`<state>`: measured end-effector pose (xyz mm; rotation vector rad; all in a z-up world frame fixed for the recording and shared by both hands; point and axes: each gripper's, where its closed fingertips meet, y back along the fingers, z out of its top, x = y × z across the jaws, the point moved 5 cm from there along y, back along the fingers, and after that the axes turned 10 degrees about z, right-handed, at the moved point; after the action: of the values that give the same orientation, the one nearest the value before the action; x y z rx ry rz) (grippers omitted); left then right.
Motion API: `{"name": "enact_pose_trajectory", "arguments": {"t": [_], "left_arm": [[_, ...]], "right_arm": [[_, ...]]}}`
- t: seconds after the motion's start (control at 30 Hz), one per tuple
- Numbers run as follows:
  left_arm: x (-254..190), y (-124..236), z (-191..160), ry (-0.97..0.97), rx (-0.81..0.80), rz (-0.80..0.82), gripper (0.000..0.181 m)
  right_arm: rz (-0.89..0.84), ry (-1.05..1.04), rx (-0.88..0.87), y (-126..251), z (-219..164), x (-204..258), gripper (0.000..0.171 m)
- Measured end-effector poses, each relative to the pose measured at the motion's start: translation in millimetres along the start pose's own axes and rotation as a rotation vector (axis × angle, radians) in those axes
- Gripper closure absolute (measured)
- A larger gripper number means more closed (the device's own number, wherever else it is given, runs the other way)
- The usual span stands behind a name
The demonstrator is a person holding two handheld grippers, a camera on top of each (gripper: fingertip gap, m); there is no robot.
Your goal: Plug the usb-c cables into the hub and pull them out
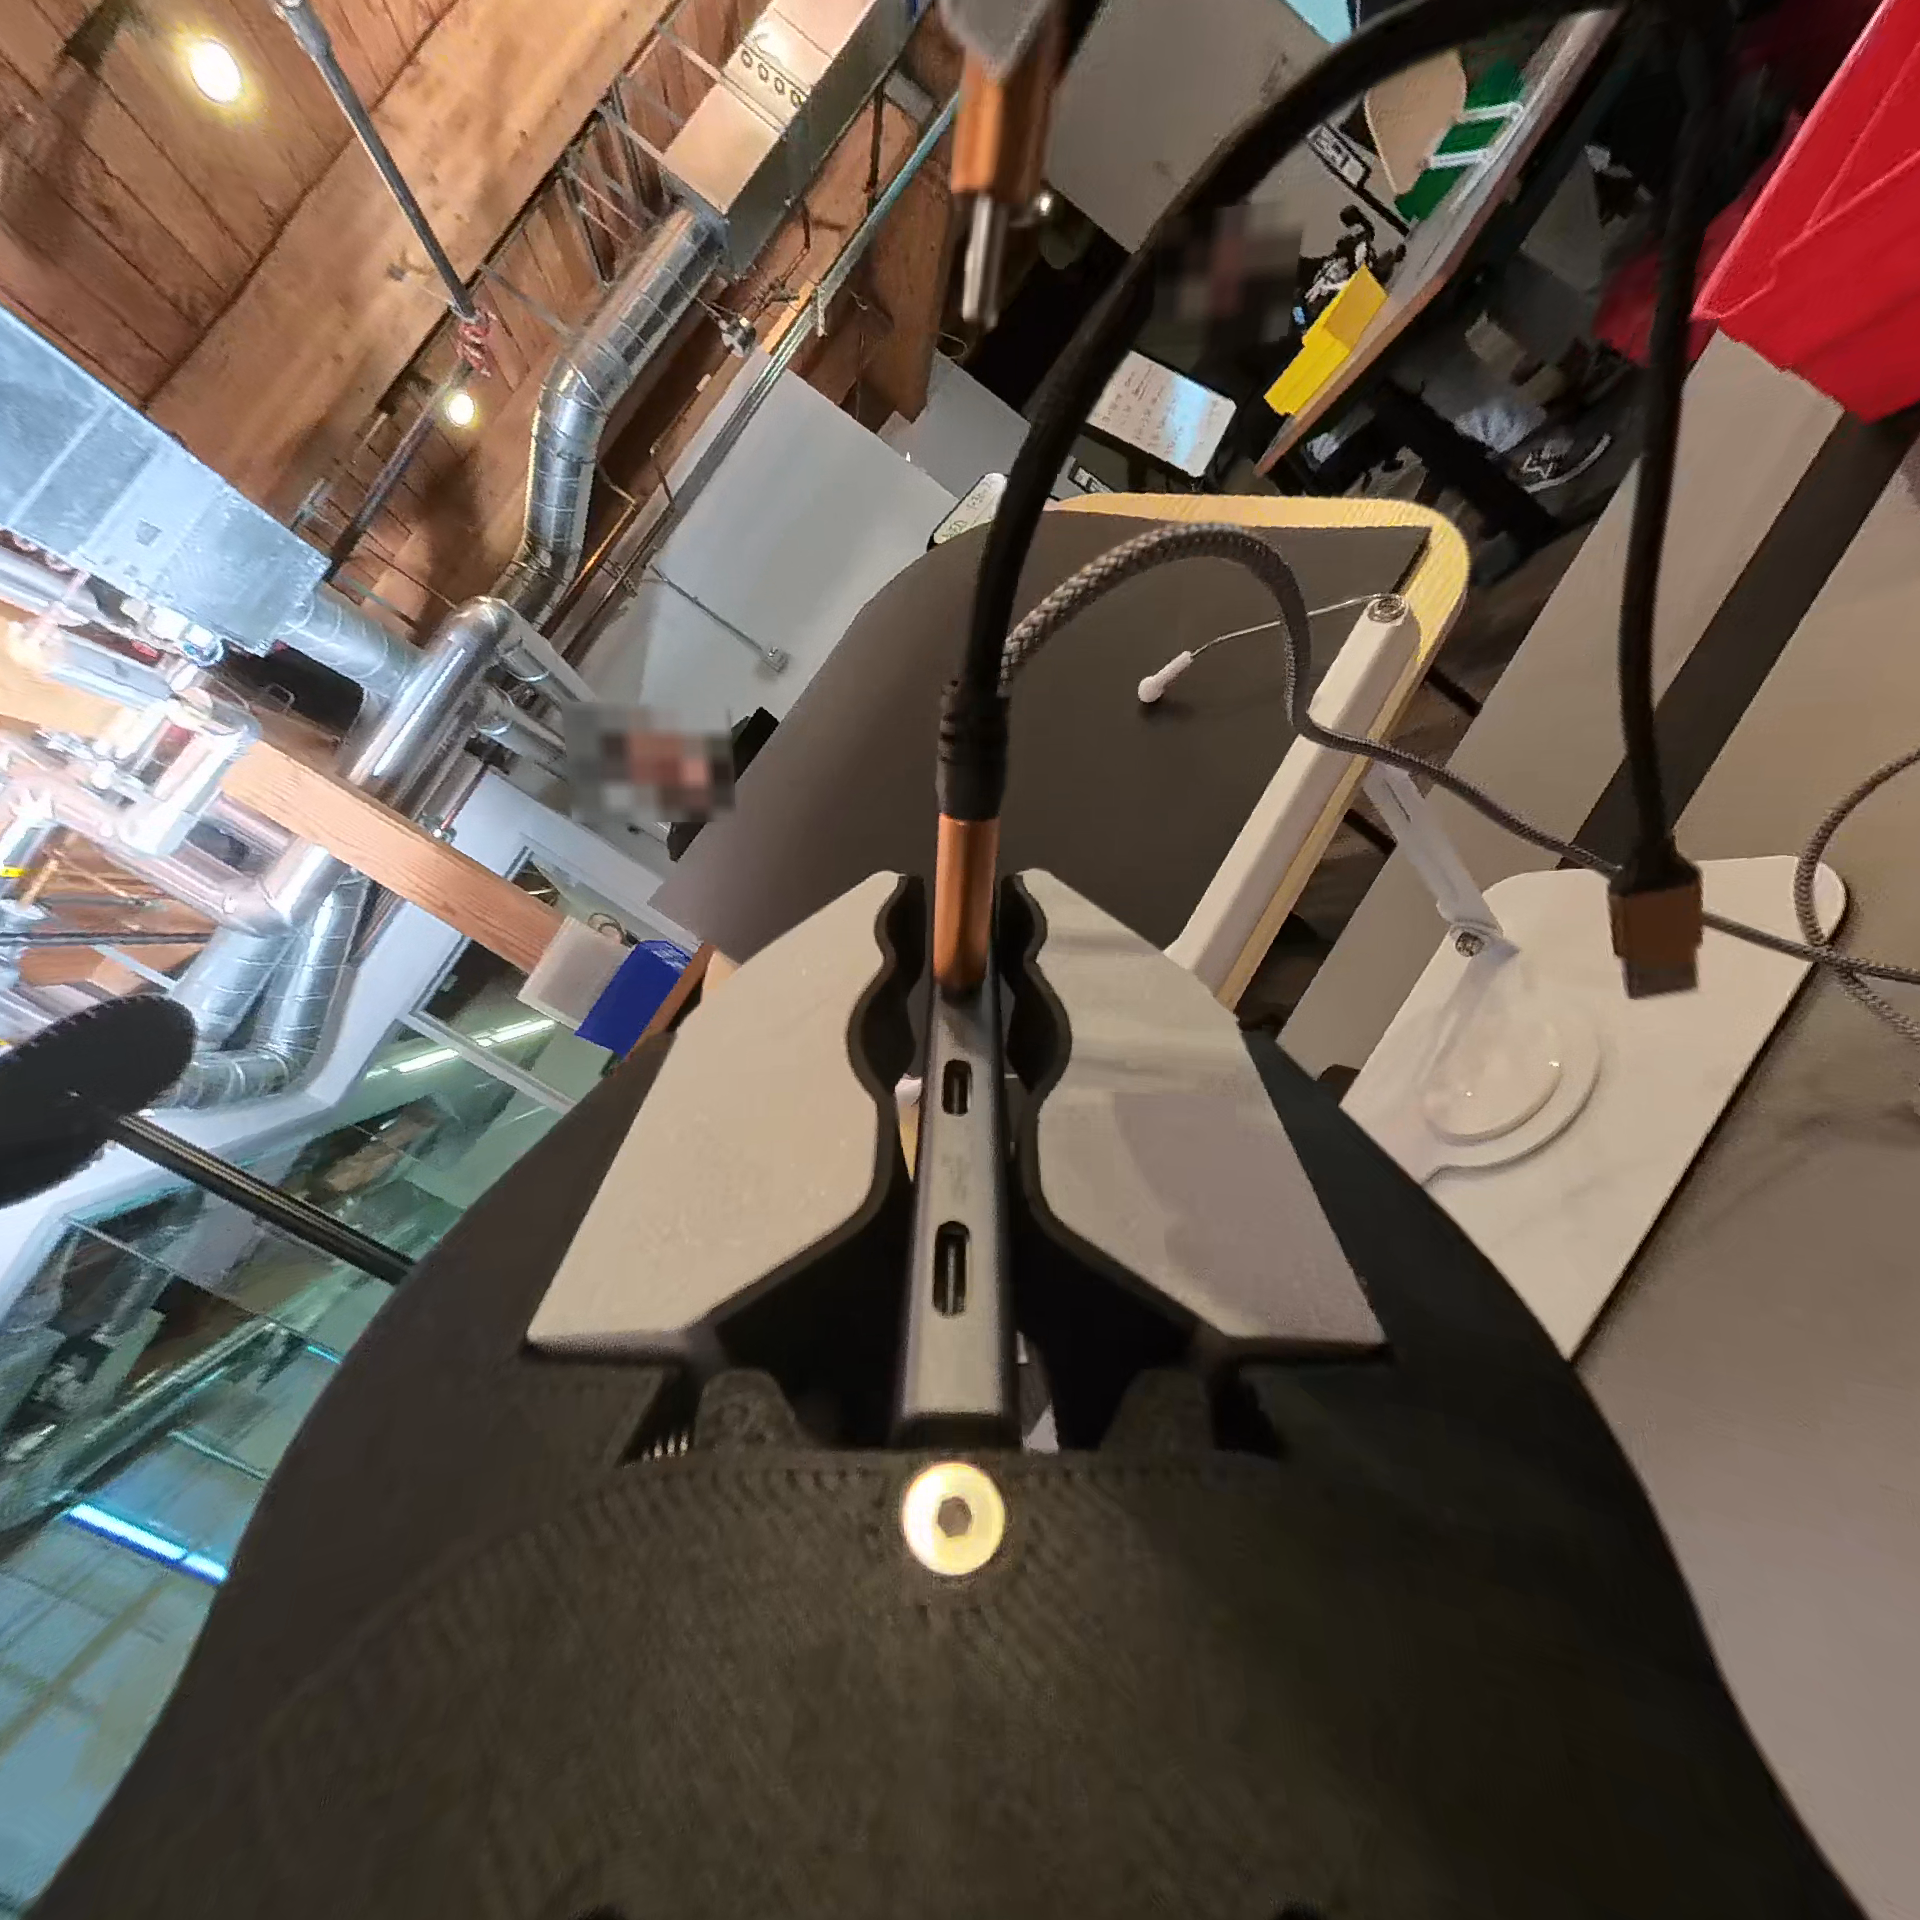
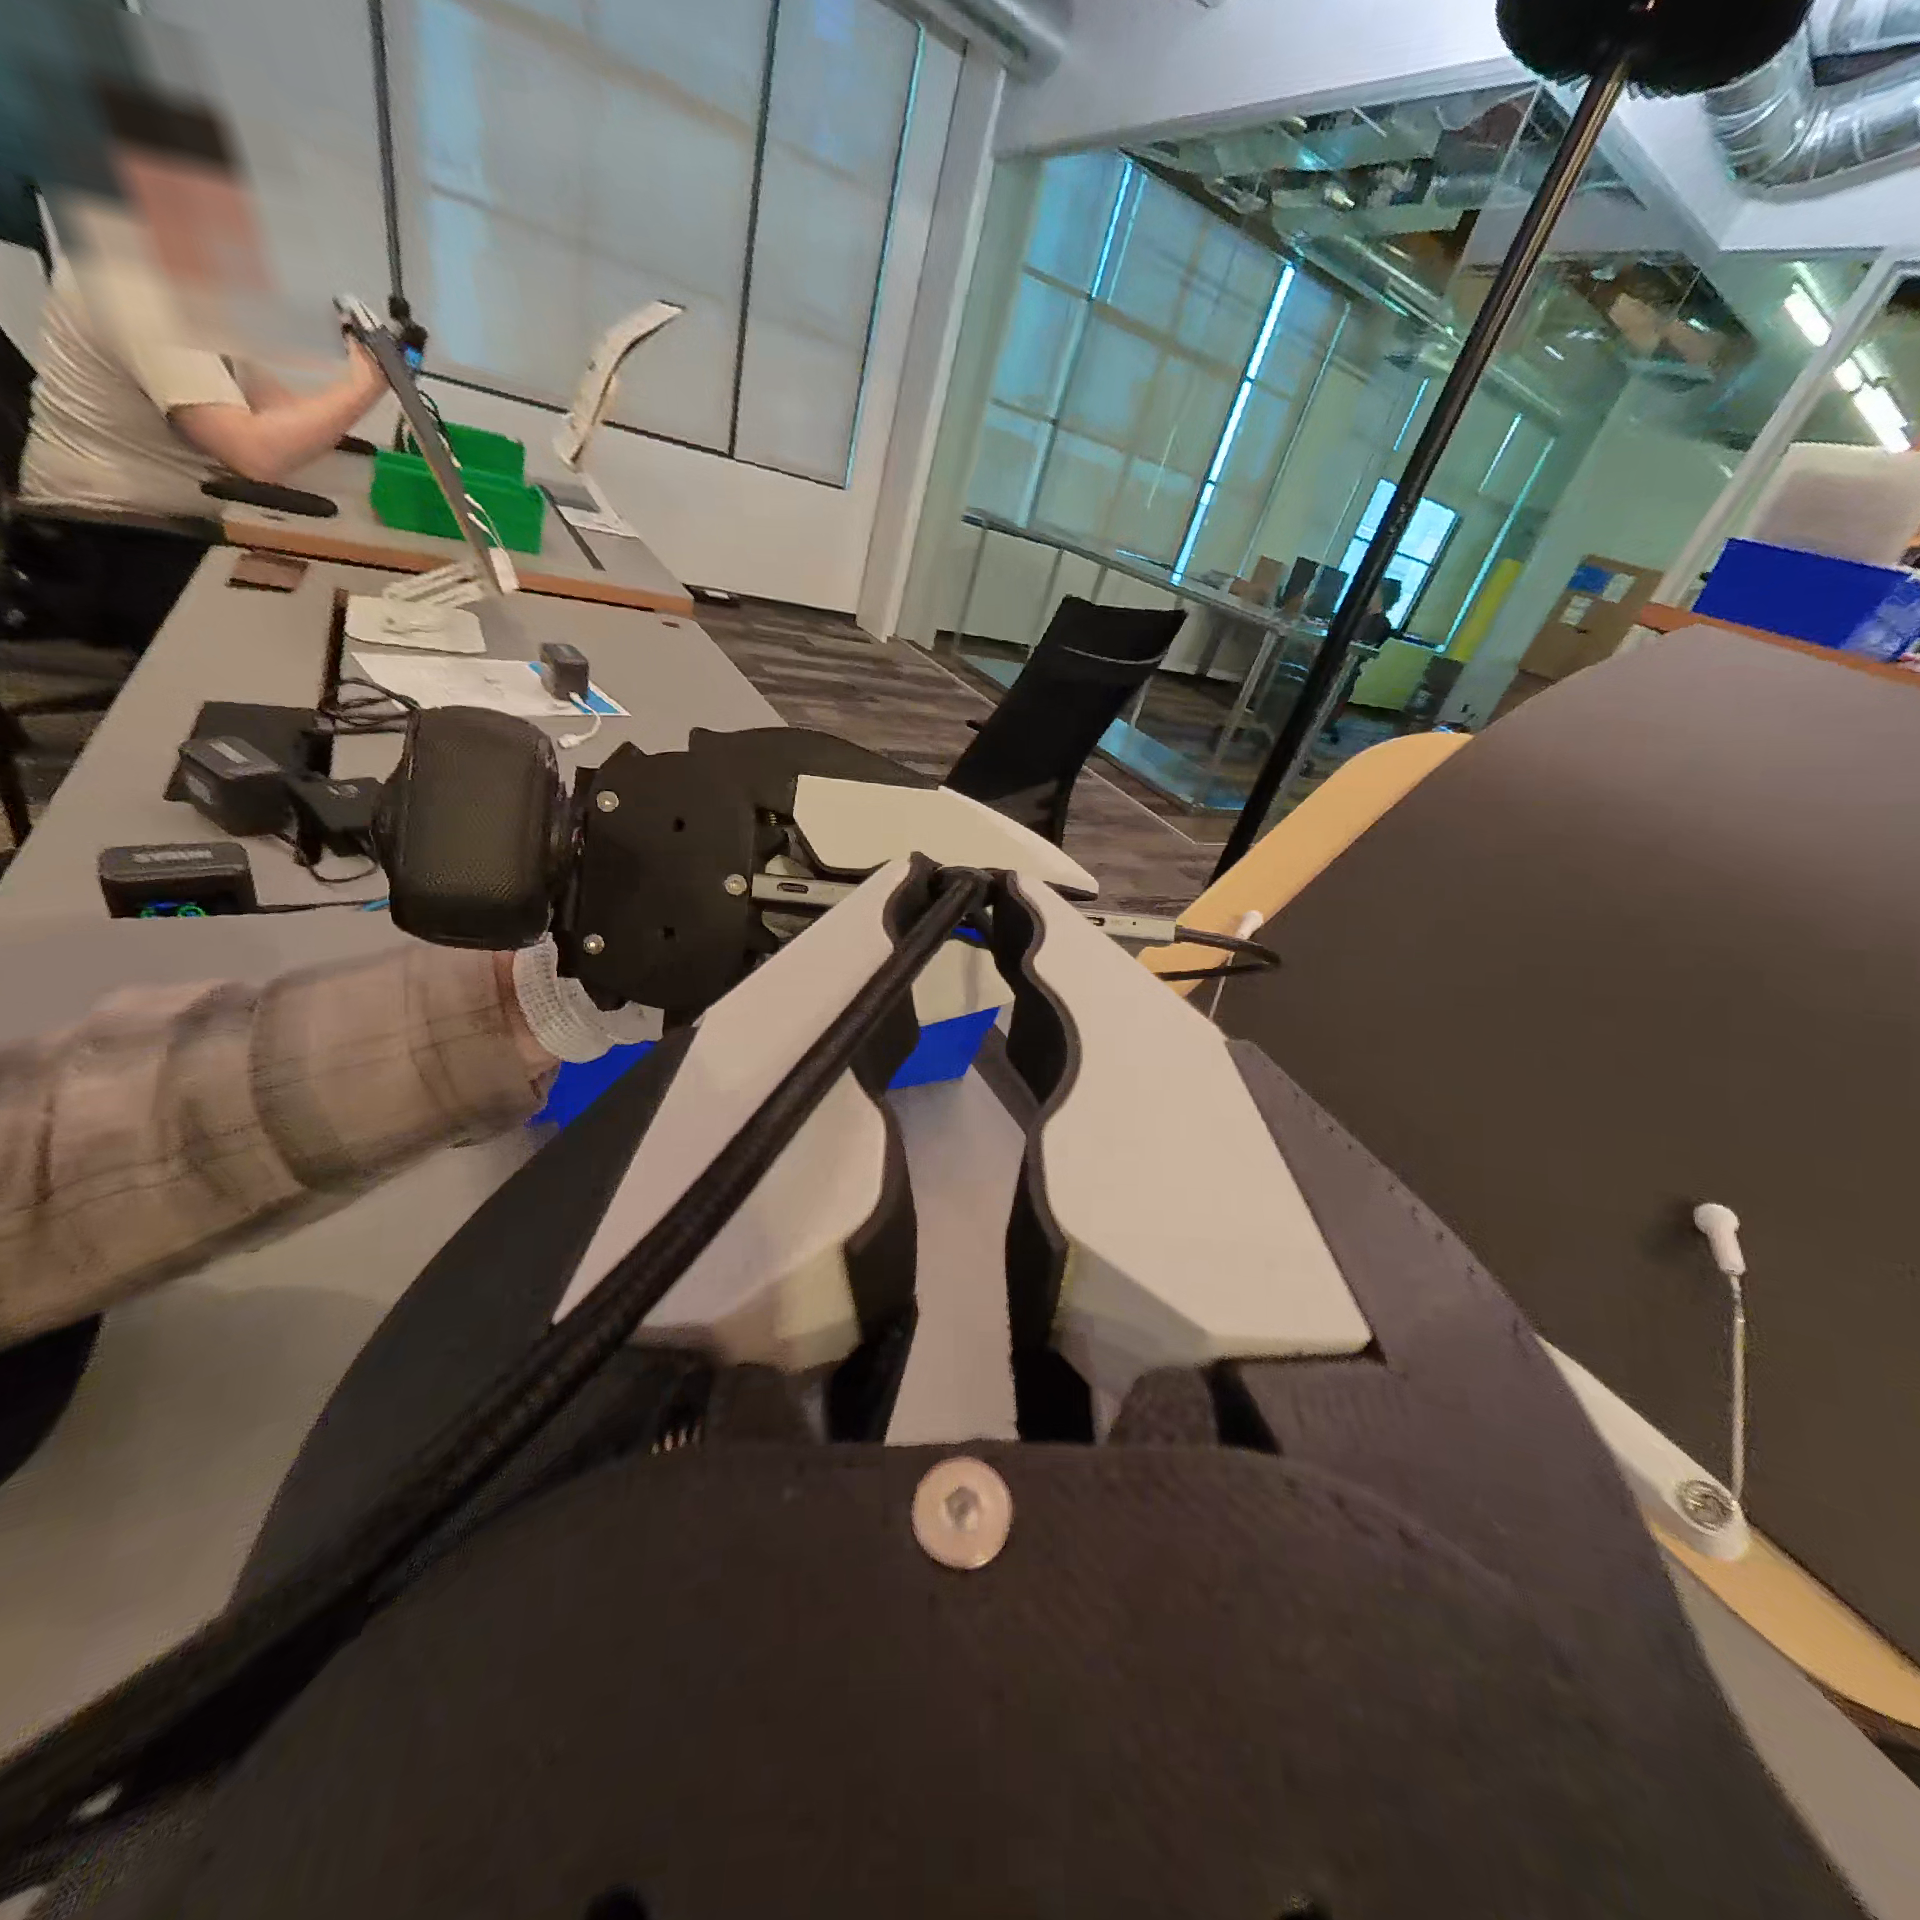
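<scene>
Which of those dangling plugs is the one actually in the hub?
Find the left claw clamping the dark hub. The plugged cable stands at the hub's far end, copper sleeve seated in a port. The other copper plug hangs free to the right.

hub [image 1: 951, 1164]: tiny faint mark on its edge, nope, unreadable
whiteboard [image 1: 1153, 410]: handwritten lines, way too blurry
black box [image 2: 177, 878]: small pale lettering on the side
paper sheet [image 2: 457, 681]: print, can't make it out

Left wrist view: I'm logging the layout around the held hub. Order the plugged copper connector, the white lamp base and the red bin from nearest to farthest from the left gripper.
1. Plugged copper connector, between the left gripper fingertips.
2. White lamp base, on the table, right.
3. Red bin, upper right, beyond.
</scene>
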<state>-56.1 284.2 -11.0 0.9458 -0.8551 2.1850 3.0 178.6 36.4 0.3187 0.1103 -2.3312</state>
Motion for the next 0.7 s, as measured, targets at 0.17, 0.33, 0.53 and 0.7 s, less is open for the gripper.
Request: {"name": "enact_pose_trajectory", "arguments": {"t": [0.17,0.33,0.53,0.7], "left_arm": [[-4,-1,-5,-0.023,0.015,-0.016,0.166],[0,0,-4,-0.012,0.004,-0.019,0.166],[13,4,-2,0.017,-0.007,-0.017,0.166],[11,4,1,0.022,-0.015,-0.038,0.166]], "right_arm": [[-0.025,-0.002,0.021,-4,-8,-5,0.161],[-0.045,0.004,0.013,4,-3,-12,0.162],[-0.107,-0.019,0.020,41,7,-38,0.161],[-0.152,-0.047,0.064,78,3,-54,0.161]]}}
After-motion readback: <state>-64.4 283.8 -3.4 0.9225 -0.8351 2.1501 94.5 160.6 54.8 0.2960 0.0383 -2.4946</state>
